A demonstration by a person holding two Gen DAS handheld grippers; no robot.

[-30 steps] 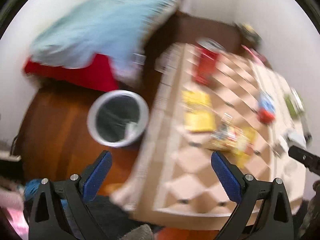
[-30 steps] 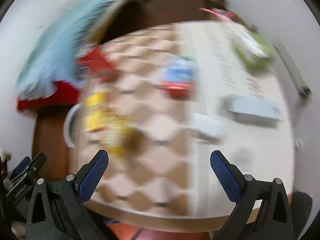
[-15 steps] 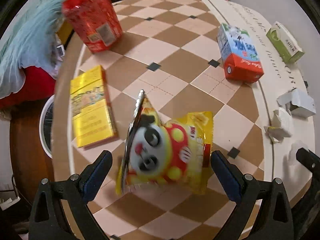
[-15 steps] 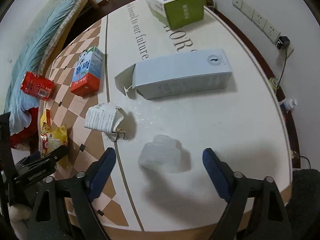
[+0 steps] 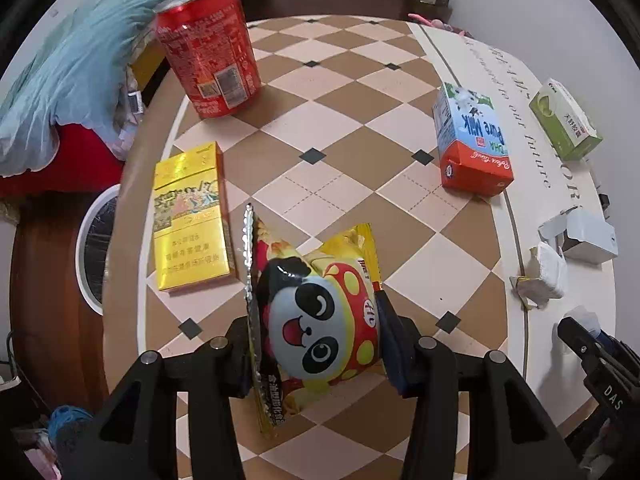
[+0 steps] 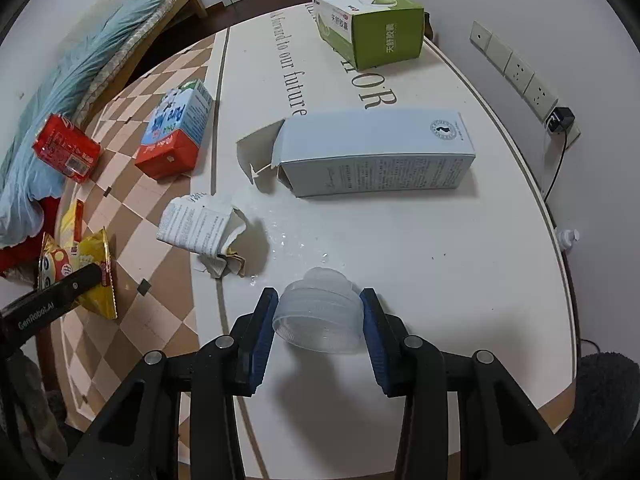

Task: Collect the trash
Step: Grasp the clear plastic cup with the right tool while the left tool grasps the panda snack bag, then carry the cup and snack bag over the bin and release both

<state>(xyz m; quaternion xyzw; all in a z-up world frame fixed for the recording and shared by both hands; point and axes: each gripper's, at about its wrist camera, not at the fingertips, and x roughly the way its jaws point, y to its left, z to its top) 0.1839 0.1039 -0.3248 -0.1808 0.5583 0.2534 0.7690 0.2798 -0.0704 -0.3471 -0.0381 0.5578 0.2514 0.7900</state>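
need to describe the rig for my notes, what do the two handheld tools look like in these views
Both match: the left tool and right tool have matte black angular arms with triangular cut-outs and silver round bolt heads at the joints. The fingers carry dark blue ribbed pads. White lettering shows on the sides: "GenRobot.AI" on the left tool in the right wrist view, "DAS" on the right tool in the left. No cables or sleeves visible.

A yellow snack bag [image 5: 320,320] (panda-printed, red-spotted) is seen on a brown-and-cream checkered table [image 5: 340,128], beside a red can [image 5: 208,52].
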